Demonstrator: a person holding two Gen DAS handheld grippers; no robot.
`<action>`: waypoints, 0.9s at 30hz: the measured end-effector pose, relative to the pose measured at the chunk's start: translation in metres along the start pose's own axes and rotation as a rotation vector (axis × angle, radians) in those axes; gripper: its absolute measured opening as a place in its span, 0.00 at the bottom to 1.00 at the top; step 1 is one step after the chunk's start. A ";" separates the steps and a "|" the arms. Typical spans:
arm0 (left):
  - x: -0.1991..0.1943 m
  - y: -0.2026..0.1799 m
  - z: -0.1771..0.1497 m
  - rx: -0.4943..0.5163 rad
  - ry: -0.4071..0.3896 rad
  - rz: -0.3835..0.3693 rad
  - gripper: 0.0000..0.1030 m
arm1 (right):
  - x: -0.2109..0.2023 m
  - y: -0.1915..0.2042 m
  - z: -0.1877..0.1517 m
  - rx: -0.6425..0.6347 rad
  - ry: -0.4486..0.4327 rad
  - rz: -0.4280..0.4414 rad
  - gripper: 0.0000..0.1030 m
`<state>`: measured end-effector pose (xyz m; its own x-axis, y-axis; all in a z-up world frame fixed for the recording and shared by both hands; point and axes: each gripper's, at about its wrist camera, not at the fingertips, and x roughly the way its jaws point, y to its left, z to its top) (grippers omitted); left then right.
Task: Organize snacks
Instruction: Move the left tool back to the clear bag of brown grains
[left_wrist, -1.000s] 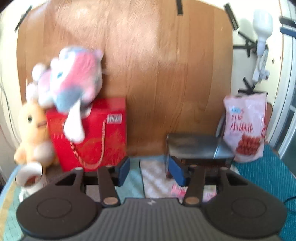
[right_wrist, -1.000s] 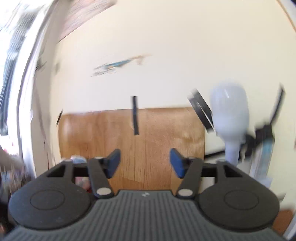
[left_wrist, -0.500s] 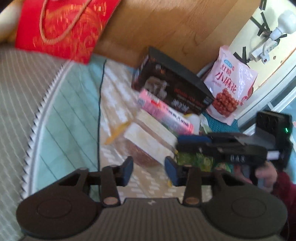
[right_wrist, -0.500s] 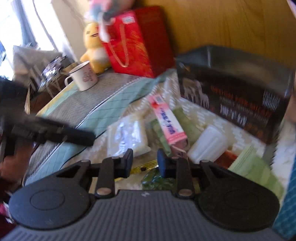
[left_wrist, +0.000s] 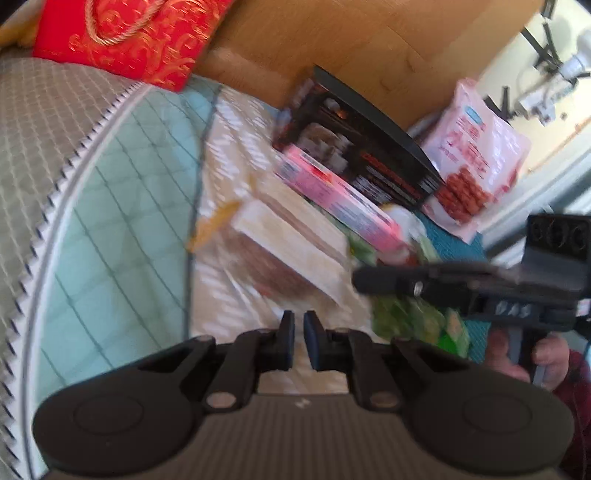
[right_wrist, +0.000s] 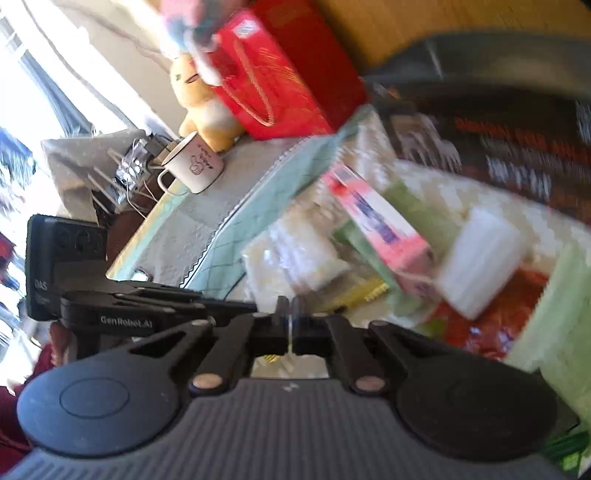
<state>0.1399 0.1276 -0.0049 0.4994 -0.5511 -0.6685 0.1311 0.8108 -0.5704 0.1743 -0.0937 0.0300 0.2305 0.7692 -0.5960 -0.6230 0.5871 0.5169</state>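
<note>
A heap of snacks lies on a pale cloth: a pink box (left_wrist: 340, 199) (right_wrist: 380, 225), a clear packet of brown cakes (left_wrist: 288, 243), green packets (left_wrist: 417, 317) and a white packet (right_wrist: 484, 258). Behind them stands a black box (left_wrist: 362, 147) (right_wrist: 498, 155), with a pink bag (left_wrist: 476, 155) to its right. My left gripper (left_wrist: 299, 325) is shut and holds nothing, just short of the cake packet. My right gripper (right_wrist: 291, 306) is shut too, with nothing in it, low over the near edge of the heap. Each gripper shows side-on in the other's view, left gripper (right_wrist: 247, 306) and right gripper (left_wrist: 360, 280).
A red gift bag (left_wrist: 140, 37) (right_wrist: 280, 74) stands at the back left against a wooden board, with a yellow plush toy (right_wrist: 207, 107) and a white mug (right_wrist: 195, 170) beside it. Teal and grey quilted bedding (left_wrist: 110, 229) spreads to the left. A hand (left_wrist: 517, 358) grips the right handle.
Both grippers have dropped from facing the wall to pointing down at the snack heap, and both have gone from wide open to shut. The views have also rolled.
</note>
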 end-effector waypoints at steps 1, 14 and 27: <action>0.000 -0.003 -0.004 0.013 0.003 -0.003 0.08 | -0.004 0.009 0.001 -0.028 -0.014 -0.003 0.02; -0.073 0.030 -0.025 -0.062 -0.143 0.013 0.10 | -0.018 0.031 0.008 -0.046 -0.032 -0.129 0.39; -0.014 0.028 0.037 -0.079 -0.149 0.079 0.09 | 0.000 -0.041 -0.024 0.434 -0.171 -0.026 0.51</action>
<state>0.1680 0.1653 0.0063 0.6276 -0.4464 -0.6379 0.0221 0.8292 -0.5585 0.1814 -0.1235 -0.0060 0.3847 0.7618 -0.5212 -0.2532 0.6300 0.7341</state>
